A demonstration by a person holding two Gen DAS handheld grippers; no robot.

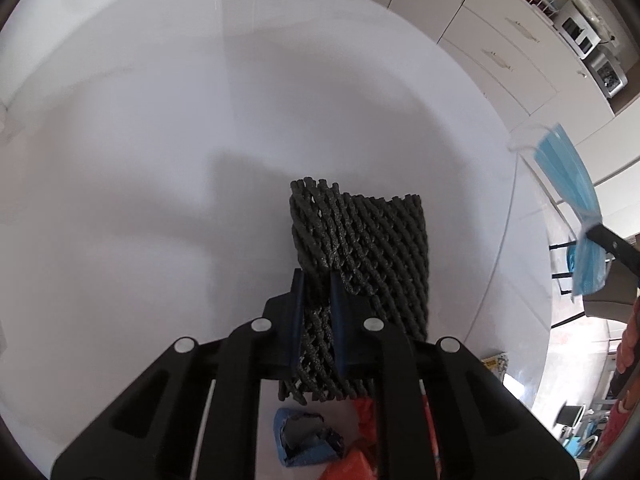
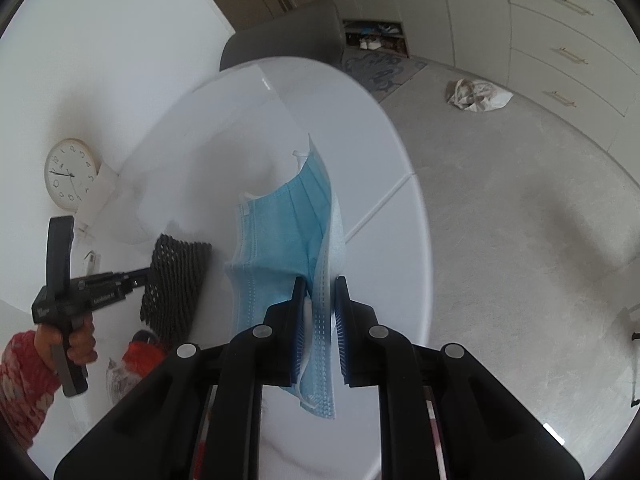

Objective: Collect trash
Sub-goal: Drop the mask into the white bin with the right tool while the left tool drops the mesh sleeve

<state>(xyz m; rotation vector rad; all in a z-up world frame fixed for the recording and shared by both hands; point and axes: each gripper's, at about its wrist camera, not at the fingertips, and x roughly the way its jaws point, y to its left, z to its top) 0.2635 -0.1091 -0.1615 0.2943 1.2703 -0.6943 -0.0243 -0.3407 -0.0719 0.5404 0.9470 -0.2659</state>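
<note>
A black foam mesh sleeve (image 1: 360,232) hangs just above the round white table (image 1: 160,120), with my left gripper (image 1: 316,280) shut on its near edge. In the right wrist view the same mesh sleeve (image 2: 176,280) dangles from the left gripper (image 2: 146,274), which a hand (image 2: 76,340) in a red patterned sleeve holds. My right gripper (image 2: 320,284) is shut on a blue face mask (image 2: 284,220), lifted off the table (image 2: 320,100) near its right edge. From the left wrist, the mask (image 1: 568,172) shows at far right, pinched by the right gripper (image 1: 600,236).
A crumpled blue wrapper (image 1: 304,436) and orange wrappers (image 1: 352,460) lie on the table below the left gripper. A round clock (image 2: 72,174) leans at the wall. A grey chair (image 2: 288,32) stands behind the table. A plastic bag (image 2: 476,94) lies on the floor by the drawers (image 1: 508,52).
</note>
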